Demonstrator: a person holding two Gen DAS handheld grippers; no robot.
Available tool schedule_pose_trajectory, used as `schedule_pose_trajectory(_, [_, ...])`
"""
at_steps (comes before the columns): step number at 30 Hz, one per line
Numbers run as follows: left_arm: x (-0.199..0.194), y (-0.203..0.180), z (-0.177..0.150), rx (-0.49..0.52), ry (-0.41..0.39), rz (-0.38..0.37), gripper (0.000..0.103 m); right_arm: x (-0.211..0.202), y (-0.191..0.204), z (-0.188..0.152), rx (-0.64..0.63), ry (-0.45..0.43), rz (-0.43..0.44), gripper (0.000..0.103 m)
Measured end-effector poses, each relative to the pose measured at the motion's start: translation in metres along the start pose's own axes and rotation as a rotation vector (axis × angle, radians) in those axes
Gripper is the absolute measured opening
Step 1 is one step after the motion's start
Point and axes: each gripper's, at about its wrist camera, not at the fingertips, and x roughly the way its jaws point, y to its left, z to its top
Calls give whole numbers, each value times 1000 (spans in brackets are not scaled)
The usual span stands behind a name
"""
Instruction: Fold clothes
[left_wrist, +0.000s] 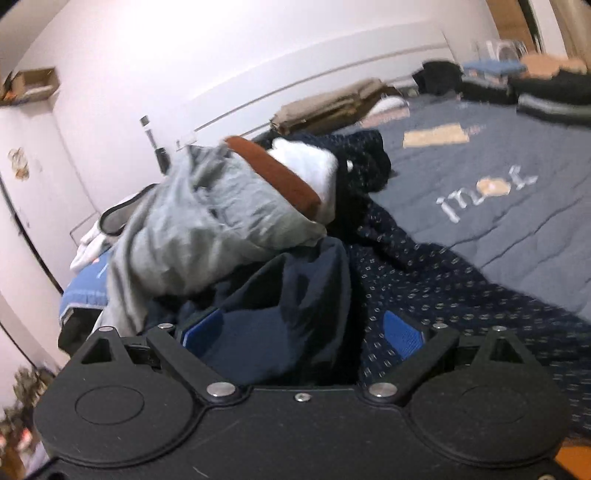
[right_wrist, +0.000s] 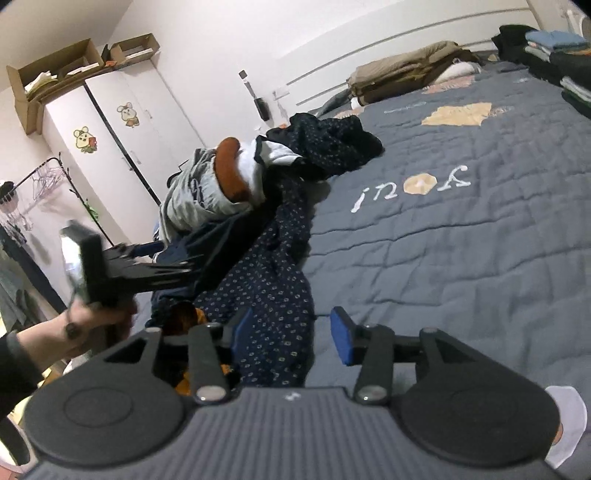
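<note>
A heap of unfolded clothes lies at the left edge of the bed. A dark navy dotted garment (right_wrist: 273, 280) trails from the heap toward me. My right gripper (right_wrist: 291, 334) is open, with that dotted cloth lying loose between its blue pads. A plain navy garment (left_wrist: 288, 295) sits between the wide-apart pads of my left gripper (left_wrist: 303, 332), which is open and not pressing on it. Behind lie a grey garment (left_wrist: 192, 221) and a white piece with a brown band (left_wrist: 280, 173). In the right wrist view, a hand holds the left gripper (right_wrist: 177, 271) low over the heap.
The grey-blue quilt (right_wrist: 461, 240) with stitched letters covers the bed. A folded tan blanket (right_wrist: 406, 70) lies at the head. Stacks of folded clothes (right_wrist: 554, 48) sit at the far right. A white wardrobe (right_wrist: 122, 147) and a clothes rack (right_wrist: 37, 184) stand left of the bed.
</note>
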Motion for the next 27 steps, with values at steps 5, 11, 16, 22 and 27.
schedule_pose_trajectory(5, [45, -6, -6, 103, 73, 30, 48, 3, -10, -2, 24, 20, -22, 48])
schedule_pose_trajectory(11, [62, 66, -6, 1, 110, 107, 12, 3, -8, -3, 17, 28, -3, 48])
schedule_pose_trajectory(16, [60, 149, -19, -116, 134, 207, 12, 5, -7, -5, 8, 42, 5, 48])
schedule_pose_trajectory(22, [50, 220, -40, -252, 171, 381, 12, 3, -10, -4, 9, 40, -2, 48])
schedule_pose_trajectory(27, [42, 267, -68, -334, 237, 474, 12, 1, -12, -2, 17, 31, -1, 48])
